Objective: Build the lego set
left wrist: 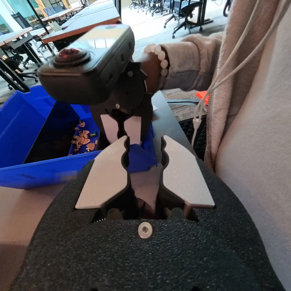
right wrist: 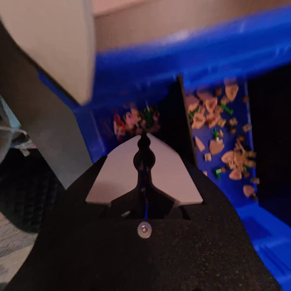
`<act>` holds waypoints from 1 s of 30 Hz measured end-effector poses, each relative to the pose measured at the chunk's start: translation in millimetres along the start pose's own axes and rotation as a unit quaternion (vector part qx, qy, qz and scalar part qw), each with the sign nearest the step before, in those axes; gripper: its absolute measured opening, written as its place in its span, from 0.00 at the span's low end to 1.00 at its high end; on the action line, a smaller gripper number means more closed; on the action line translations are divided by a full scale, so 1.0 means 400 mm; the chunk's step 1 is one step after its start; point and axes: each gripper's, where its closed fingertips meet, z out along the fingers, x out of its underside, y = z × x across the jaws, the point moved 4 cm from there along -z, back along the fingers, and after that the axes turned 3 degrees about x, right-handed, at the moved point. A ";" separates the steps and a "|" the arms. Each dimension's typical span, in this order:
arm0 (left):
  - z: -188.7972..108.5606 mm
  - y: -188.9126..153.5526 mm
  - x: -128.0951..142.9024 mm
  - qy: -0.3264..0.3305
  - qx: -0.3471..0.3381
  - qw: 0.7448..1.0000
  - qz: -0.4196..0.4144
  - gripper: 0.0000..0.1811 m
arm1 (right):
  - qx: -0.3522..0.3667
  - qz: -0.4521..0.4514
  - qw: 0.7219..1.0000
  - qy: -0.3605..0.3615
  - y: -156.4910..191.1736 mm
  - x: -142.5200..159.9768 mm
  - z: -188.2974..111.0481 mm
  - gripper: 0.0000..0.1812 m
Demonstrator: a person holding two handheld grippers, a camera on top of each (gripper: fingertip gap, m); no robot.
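Note:
My left gripper (left wrist: 145, 138) is open and empty, held just outside the near corner of a blue bin (left wrist: 39, 171). Loose tan and green lego pieces (left wrist: 83, 140) lie on the bin floor. My right gripper (left wrist: 121, 126), with a camera on top, points down into the bin from above. In the right wrist view the right gripper (right wrist: 144, 134) is shut, with nothing visible between its tips. It hangs over a blurred pile of red, green and pink pieces (right wrist: 137, 121). Tan pieces (right wrist: 220, 133) fill the compartment beside it.
Black dividers (right wrist: 187, 122) split the blue bin (right wrist: 173, 59) into compartments. A left gripper finger (right wrist: 55, 47) looms at the upper left. A person in a beige hoodie (left wrist: 252, 141) with a white cable (left wrist: 198, 119) stands close on the right. Desks and office chairs (left wrist: 185, 14) stand behind. About 10 cm separates my left fingertips from my right.

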 end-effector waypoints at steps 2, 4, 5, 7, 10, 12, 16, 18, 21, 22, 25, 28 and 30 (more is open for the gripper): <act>-0.003 0.000 0.000 -0.001 0.006 1.000 -0.011 0.21 | 0.015 0.012 0.998 0.057 -0.018 0.061 -0.026 0.00; -0.002 -0.003 0.000 -0.003 0.005 1.000 -0.005 0.22 | 0.031 0.037 0.996 0.076 -0.033 0.101 -0.054 0.00; -0.002 -0.005 0.000 -0.001 0.004 1.000 0.003 0.23 | 0.026 0.063 0.996 0.048 -0.032 0.092 -0.062 0.00; -0.006 -0.008 -0.001 0.002 0.000 1.000 0.019 0.24 | -0.020 0.127 0.990 -0.050 -0.009 0.028 -0.070 0.01; -0.024 -0.002 -0.005 -0.009 -0.015 1.000 0.022 0.24 | -0.029 0.185 0.977 -0.103 0.002 -0.025 -0.046 0.01; -0.042 0.000 -0.006 -0.019 -0.019 1.000 0.014 0.23 | 0.012 0.209 0.977 -0.045 -0.010 -0.010 -0.015 0.00; -0.077 0.000 -0.012 -0.049 -0.035 0.998 0.003 0.23 | 0.030 0.272 0.961 -0.044 -0.001 -0.053 0.016 0.00; -0.090 -0.004 -0.010 -0.062 -0.036 0.997 -0.003 0.23 | 0.060 0.268 0.961 -0.011 -0.002 -0.046 0.034 0.00; -0.108 -0.012 -0.001 -0.071 -0.034 0.997 -0.008 0.23 | 0.089 0.299 0.948 0.057 -0.016 -0.003 0.027 0.00; -0.115 -0.014 0.003 -0.072 -0.034 0.997 -0.009 0.23 | 0.103 0.303 0.943 0.092 -0.019 0.025 0.018 0.00; -0.141 -0.019 0.011 -0.079 -0.037 0.996 -0.015 0.23 | 0.108 0.329 0.935 0.081 -0.018 0.041 -0.017 0.01; -0.169 -0.020 0.023 -0.087 -0.045 0.995 -0.027 0.23 | 0.101 0.360 0.925 0.066 -0.015 0.038 -0.049 0.02; -0.187 -0.019 0.030 -0.094 -0.051 0.994 -0.035 0.23 | 0.104 0.368 0.919 0.091 -0.010 0.065 -0.066 0.03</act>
